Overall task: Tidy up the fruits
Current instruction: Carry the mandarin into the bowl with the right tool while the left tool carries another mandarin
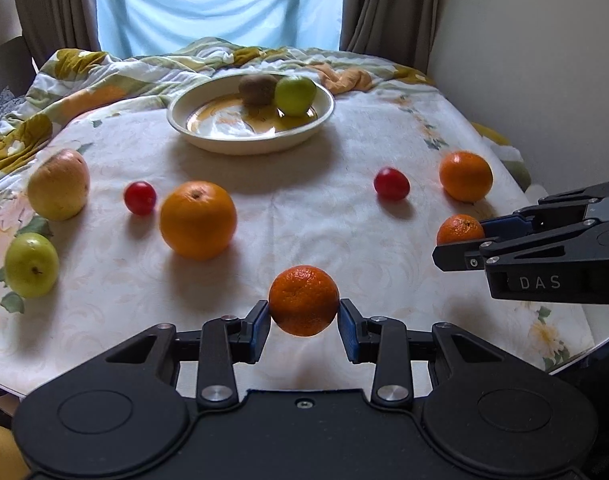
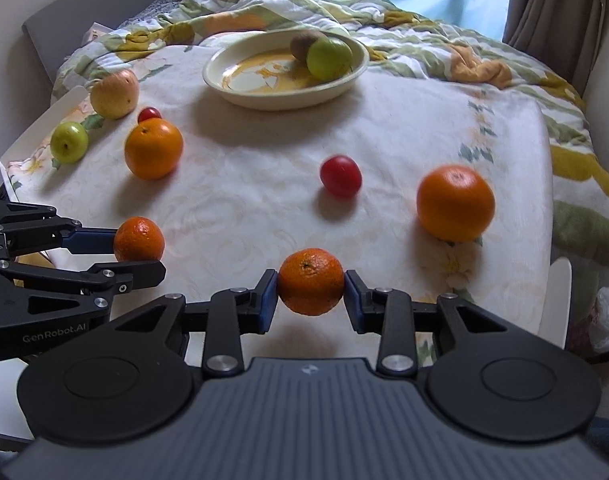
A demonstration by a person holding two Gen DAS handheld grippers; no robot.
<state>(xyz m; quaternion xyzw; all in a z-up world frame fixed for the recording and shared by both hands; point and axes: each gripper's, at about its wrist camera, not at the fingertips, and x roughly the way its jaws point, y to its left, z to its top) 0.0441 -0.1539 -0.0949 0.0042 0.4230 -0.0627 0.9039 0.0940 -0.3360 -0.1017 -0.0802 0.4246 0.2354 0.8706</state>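
Over the tablecloth (image 1: 304,216) each gripper (left (image 1: 304,316), right (image 2: 310,292)) clamps its own tangerine (image 1: 303,300) (image 2: 310,282).

Backlit by window (image 1: 220,0); soft shadows, slight motion blur, fisheye-bent edges.

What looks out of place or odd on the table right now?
Nothing spilled or damaged. The only untidy part is the rumpled floral blanket bunched behind the bowl. Each gripper holds a mandarin: left gripper, right gripper. Other fruit sits loose on the cloth.
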